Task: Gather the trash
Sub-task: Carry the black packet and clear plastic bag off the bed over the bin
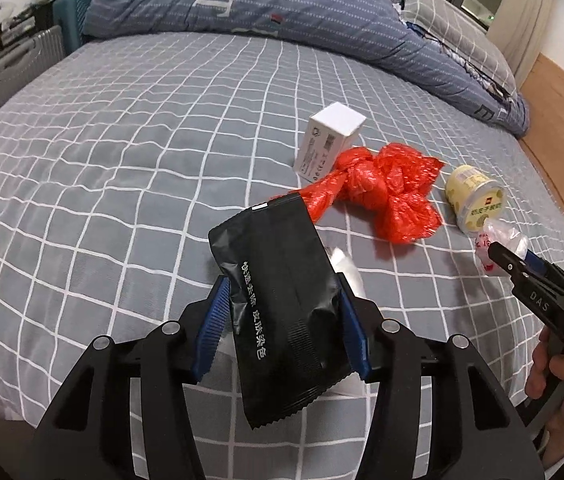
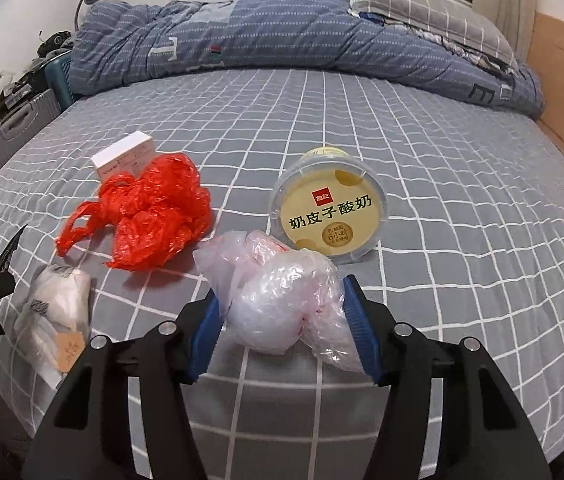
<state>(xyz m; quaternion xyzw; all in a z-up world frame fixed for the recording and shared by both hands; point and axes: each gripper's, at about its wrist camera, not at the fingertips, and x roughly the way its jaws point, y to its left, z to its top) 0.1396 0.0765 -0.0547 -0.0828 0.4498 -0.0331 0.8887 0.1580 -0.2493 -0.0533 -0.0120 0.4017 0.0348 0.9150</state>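
Black foil sachet [image 1: 282,304], light and slippery, is sitting clamped mid-body in the left gripper [image 1: 283,312]. Right gripper [image 2: 282,316] is squeezing a soft crumpled clear plastic bag [image 2: 278,296]; both are looking easily crushed.

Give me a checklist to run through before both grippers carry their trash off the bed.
1. Left gripper clamped on the black packet: ok, both pads press its sides.
2. Right gripper clamped on the clear plastic bag: ok, the bag bulges between the pads.
3. Loose bag corner by the right pad: not ok, it hangs free.
4. Trash bin in reach: cannot tell, none in view.
5. Trash still on the bed: not ok; red bag, yogurt cup, white box and white wrapper remain.
6. Grippers apart from each other: ok.
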